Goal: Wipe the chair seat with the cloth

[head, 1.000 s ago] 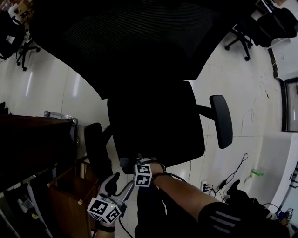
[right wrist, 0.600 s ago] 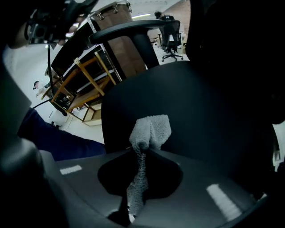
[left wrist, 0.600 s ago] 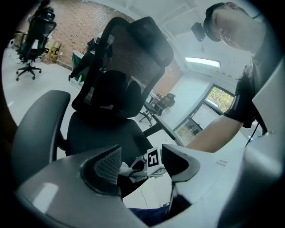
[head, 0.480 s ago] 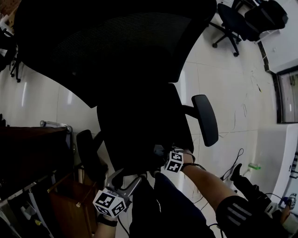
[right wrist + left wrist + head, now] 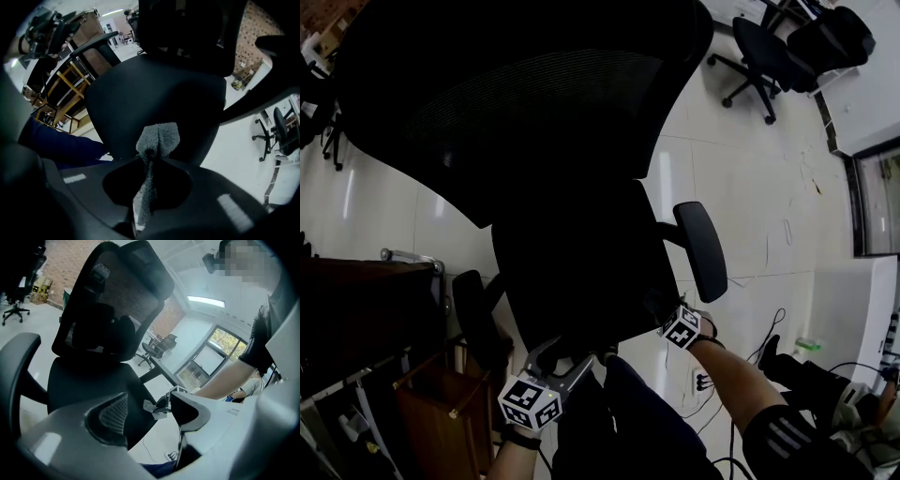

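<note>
A grey cloth [image 5: 157,137], pinched in the closed jaws of the right gripper [image 5: 150,152], sits at the front edge of the black chair seat [image 5: 154,89]. Nearby, the left gripper [image 5: 151,411] hangs with jaws apart, holding nothing.

A glossy white tiled floor [image 5: 750,187] fills the room. A dark brown wooden desk [image 5: 356,300] stands at the left, black wheeled office chairs [image 5: 759,47] upper right. A red brick wall [image 5: 58,263] and large windows [image 5: 213,352] lie beyond.

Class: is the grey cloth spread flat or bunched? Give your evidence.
Bunched: the right gripper pinches the cloth into a creased tuft, chair seat behind.
</note>
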The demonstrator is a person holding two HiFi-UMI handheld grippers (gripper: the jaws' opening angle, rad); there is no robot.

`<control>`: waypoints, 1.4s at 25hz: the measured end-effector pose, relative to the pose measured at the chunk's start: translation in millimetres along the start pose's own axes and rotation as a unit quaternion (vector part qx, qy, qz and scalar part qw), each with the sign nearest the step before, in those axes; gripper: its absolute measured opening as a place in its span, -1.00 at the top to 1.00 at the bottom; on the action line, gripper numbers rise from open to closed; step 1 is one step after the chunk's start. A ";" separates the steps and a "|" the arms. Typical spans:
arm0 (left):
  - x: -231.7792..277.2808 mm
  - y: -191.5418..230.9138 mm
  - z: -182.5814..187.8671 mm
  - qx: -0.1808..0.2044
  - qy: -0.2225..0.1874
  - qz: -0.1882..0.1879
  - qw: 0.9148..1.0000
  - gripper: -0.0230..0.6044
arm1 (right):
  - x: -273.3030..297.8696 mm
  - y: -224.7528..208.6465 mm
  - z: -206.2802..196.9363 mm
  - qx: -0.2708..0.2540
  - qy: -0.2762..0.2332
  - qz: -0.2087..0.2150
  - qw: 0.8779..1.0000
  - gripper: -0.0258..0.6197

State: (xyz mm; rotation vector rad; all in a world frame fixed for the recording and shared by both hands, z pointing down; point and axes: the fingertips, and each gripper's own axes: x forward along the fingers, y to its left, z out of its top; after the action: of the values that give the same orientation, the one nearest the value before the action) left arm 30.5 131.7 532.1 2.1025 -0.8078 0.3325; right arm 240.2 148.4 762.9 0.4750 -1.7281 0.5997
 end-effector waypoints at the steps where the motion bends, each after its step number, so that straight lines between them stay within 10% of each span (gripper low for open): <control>1: -1.3 -0.4 1.1 0.000 -0.001 0.002 1.000 -0.05 | -3.1 -0.5 2.6 0.004 -0.006 0.000 1.000 0.84; 8: -45.1 -4.2 38.1 0.003 -0.036 0.041 0.999 -0.05 | -89.6 10.5 87.0 0.086 -0.196 0.024 0.976 0.84; 16: -103.6 -48.5 100.7 0.045 -0.103 0.057 0.992 -0.05 | -263.7 31.6 189.4 0.088 -0.420 0.034 0.903 0.84; 24: -176.0 -113.4 120.9 0.096 -0.168 0.015 0.981 -0.05 | -399.4 97.1 203.1 0.074 -0.533 0.016 0.843 0.84; 31: -272.1 -184.7 46.5 0.152 -0.190 -0.013 0.970 -0.05 | -501.7 241.5 148.7 0.047 -0.621 -0.022 0.782 0.84; 35: -323.1 -224.7 -6.8 0.163 -0.185 -0.026 0.969 -0.05 | -520.2 316.4 103.9 0.075 -0.620 -0.014 0.781 0.84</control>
State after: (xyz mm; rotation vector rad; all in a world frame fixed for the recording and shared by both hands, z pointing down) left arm -67.5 374.8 238.5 2.5361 -0.9603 0.0410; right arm 90.0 332.6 192.8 1.1803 -2.9152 0.3860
